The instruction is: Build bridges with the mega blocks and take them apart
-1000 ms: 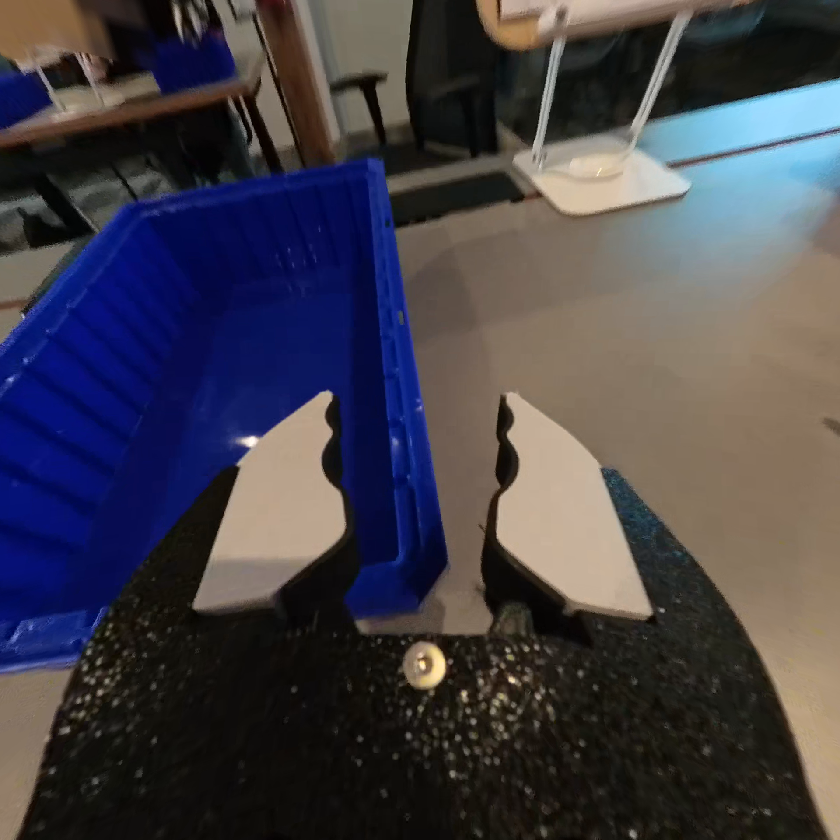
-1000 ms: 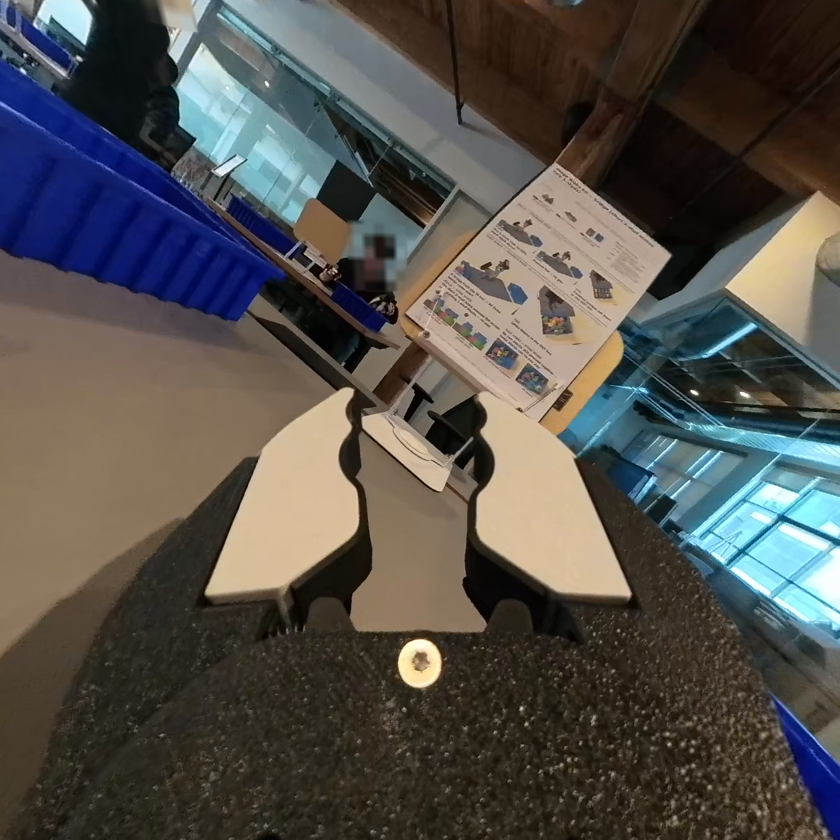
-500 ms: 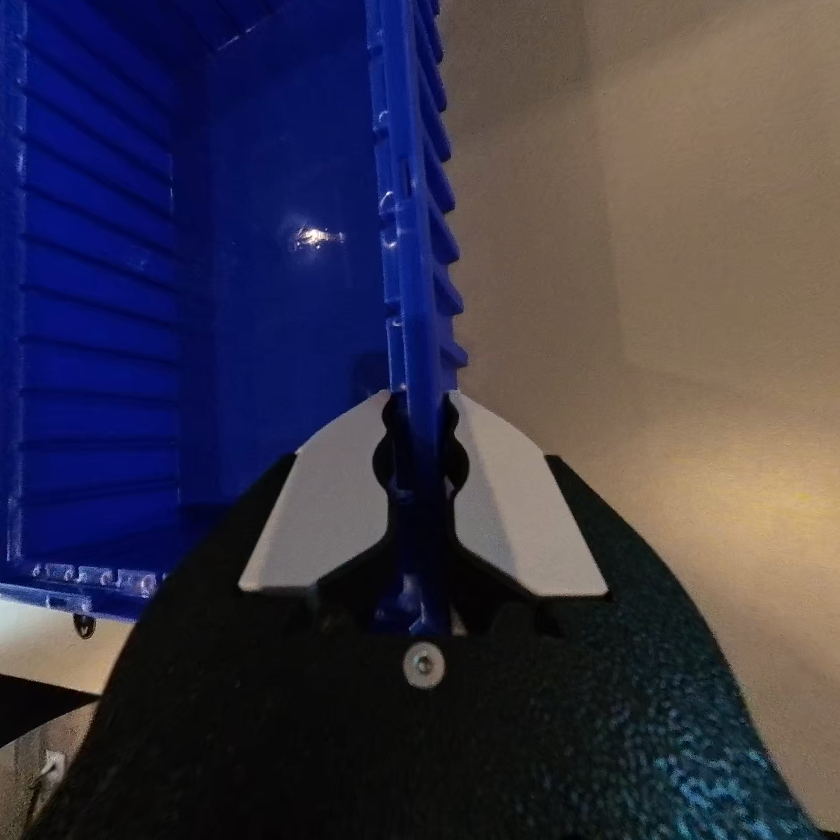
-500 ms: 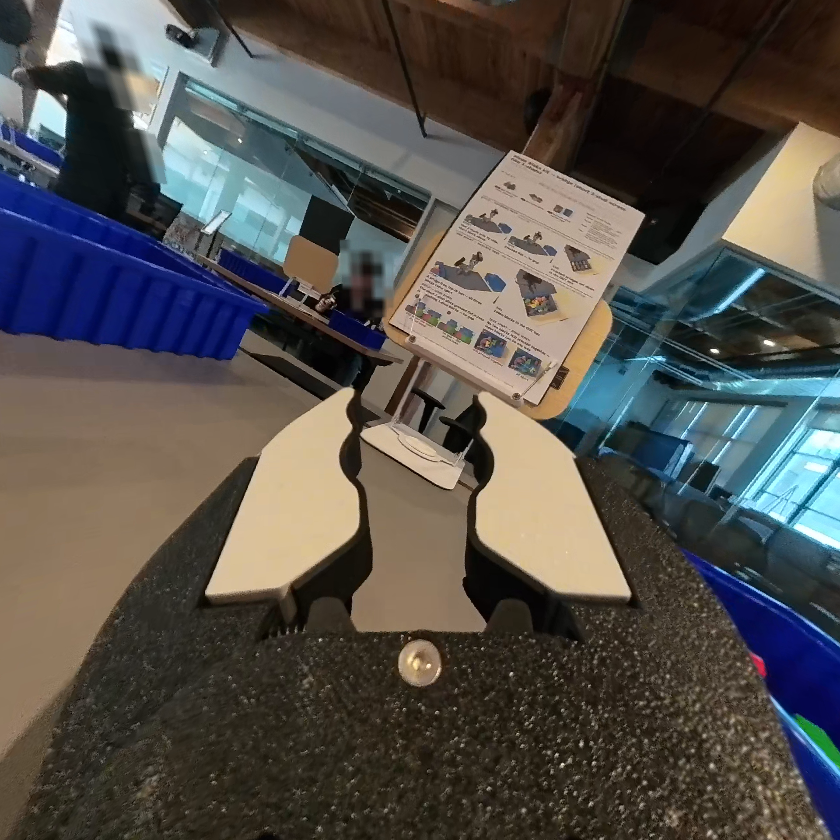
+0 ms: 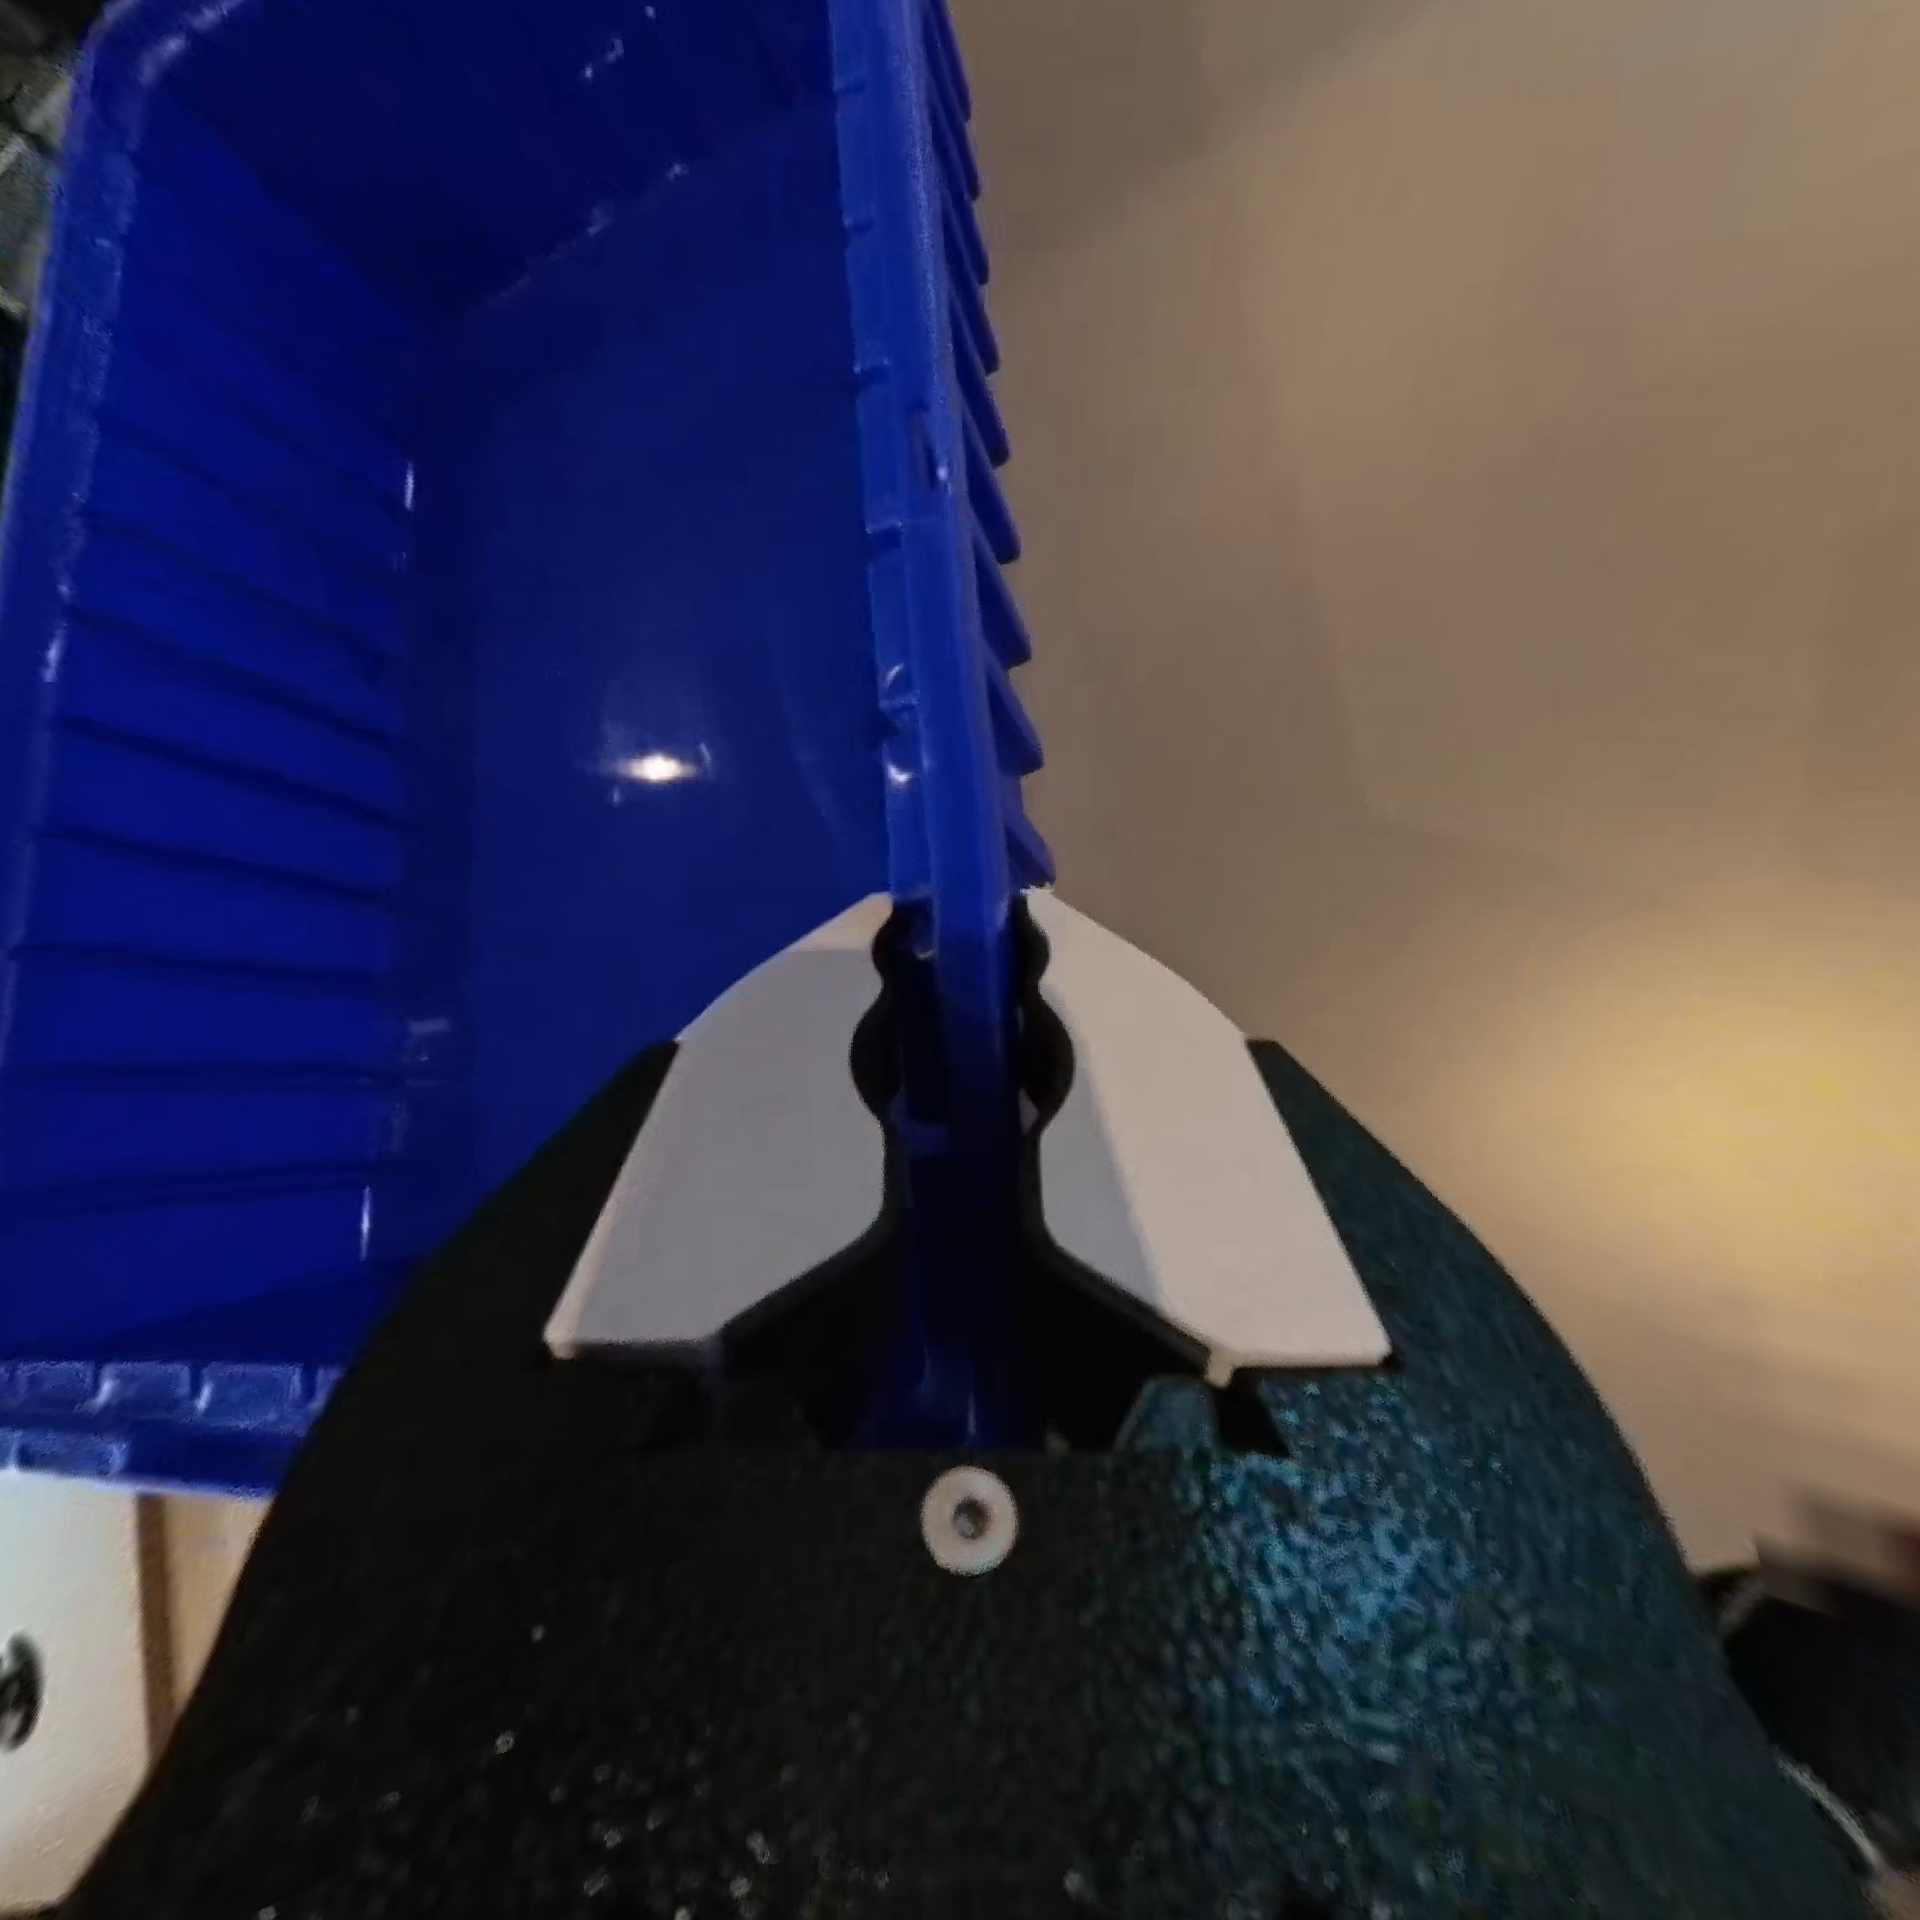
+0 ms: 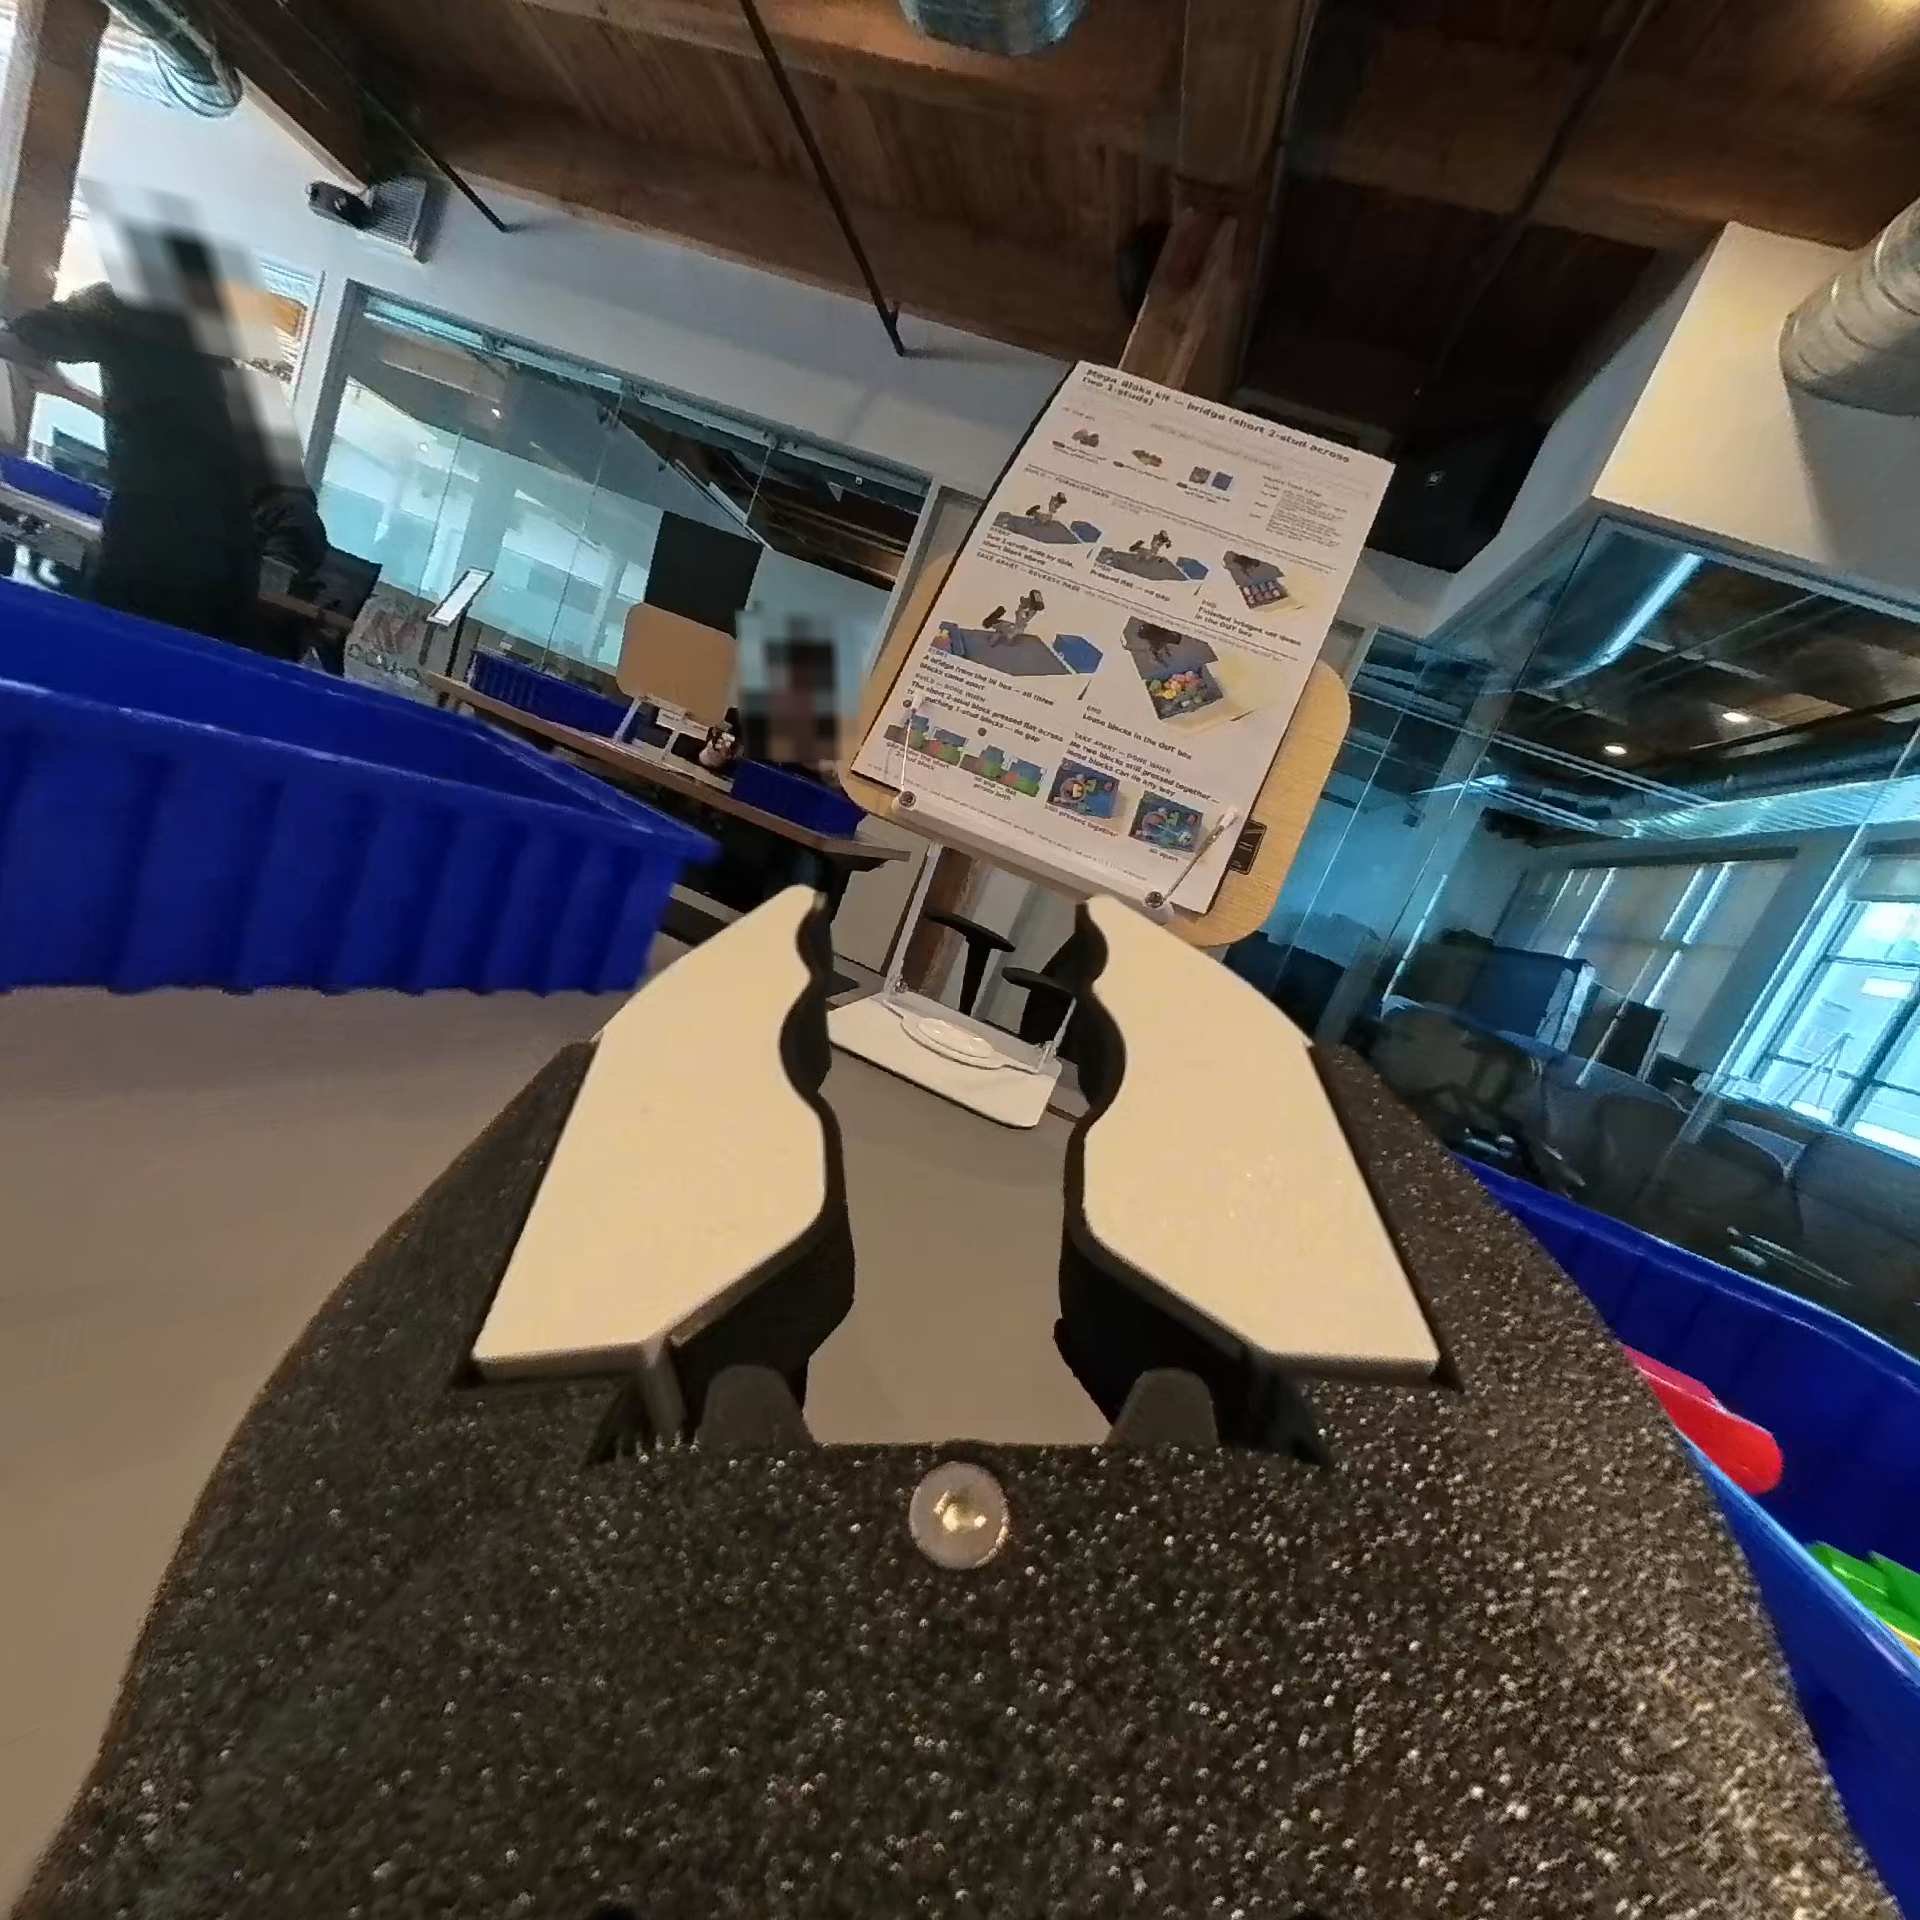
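Note:
My left gripper [image 5: 956,920] is shut on the right side wall of an empty blue bin [image 5: 623,540]; the wall runs straight between its white fingers [image 5: 769,1143]. The bin fills the left of the left wrist view, and no blocks show inside it. My right gripper [image 6: 951,914] is open and empty, held low over the grey table [image 6: 208,1143]. A second blue bin [image 6: 1766,1382] at the right edge of the right wrist view holds red [image 6: 1704,1429] and green [image 6: 1870,1579] mega blocks. The first bin also shows at the left of the right wrist view [image 6: 312,862].
A white stand with an instruction sheet [image 6: 1122,665] stands on the far part of the table, ahead of the right gripper. Other tables, blue bins and two people are in the room behind. Bare table [image 5: 1455,623] lies right of the gripped bin.
My left gripper closed on the bin's right wall and now holds it; the bin looks tilted and shifted in view. My right gripper stayed open while its view levelled out and swung right.

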`<state>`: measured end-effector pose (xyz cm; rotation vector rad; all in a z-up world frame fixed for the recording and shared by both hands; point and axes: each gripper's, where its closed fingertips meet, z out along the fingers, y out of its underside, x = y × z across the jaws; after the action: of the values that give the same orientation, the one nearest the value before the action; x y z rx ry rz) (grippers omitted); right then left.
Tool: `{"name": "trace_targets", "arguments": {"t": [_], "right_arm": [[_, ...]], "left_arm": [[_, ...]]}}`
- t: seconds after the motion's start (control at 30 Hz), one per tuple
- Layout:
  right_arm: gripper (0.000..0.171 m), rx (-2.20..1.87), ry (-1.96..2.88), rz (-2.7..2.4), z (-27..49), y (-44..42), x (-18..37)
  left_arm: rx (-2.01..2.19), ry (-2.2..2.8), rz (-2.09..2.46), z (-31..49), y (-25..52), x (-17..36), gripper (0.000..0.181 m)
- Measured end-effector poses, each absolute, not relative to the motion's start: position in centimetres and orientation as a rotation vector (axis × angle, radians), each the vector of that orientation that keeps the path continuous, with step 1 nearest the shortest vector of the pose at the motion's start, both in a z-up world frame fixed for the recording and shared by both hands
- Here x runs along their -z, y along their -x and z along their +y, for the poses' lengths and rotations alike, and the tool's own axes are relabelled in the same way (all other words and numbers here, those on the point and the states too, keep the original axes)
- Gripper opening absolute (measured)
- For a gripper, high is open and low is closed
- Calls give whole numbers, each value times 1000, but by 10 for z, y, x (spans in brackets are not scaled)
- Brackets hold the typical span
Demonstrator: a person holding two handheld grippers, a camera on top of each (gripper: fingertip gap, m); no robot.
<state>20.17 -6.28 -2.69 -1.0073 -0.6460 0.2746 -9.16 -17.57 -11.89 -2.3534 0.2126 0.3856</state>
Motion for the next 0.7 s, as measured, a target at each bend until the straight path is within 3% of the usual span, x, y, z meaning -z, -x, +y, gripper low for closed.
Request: {"name": "trace_targets", "arguments": {"t": [0.03,0.4,0.57,0.7], "right_arm": [[44,-275,1005,-641,-63,-203,26],[36,-14,1022,-618,-68,-251,-1],[35,92,1119,-615,-68,-294,-16],[45,181,1393,-577,-43,-340,0]], "left_arm": [[-354,2344,244,-179,82,119,18],[-90,2220,699,-162,-20,118,17],[25,2212,922,-157,-31,120,23],[-9,2194,998,-160,-18,120,24]]}}
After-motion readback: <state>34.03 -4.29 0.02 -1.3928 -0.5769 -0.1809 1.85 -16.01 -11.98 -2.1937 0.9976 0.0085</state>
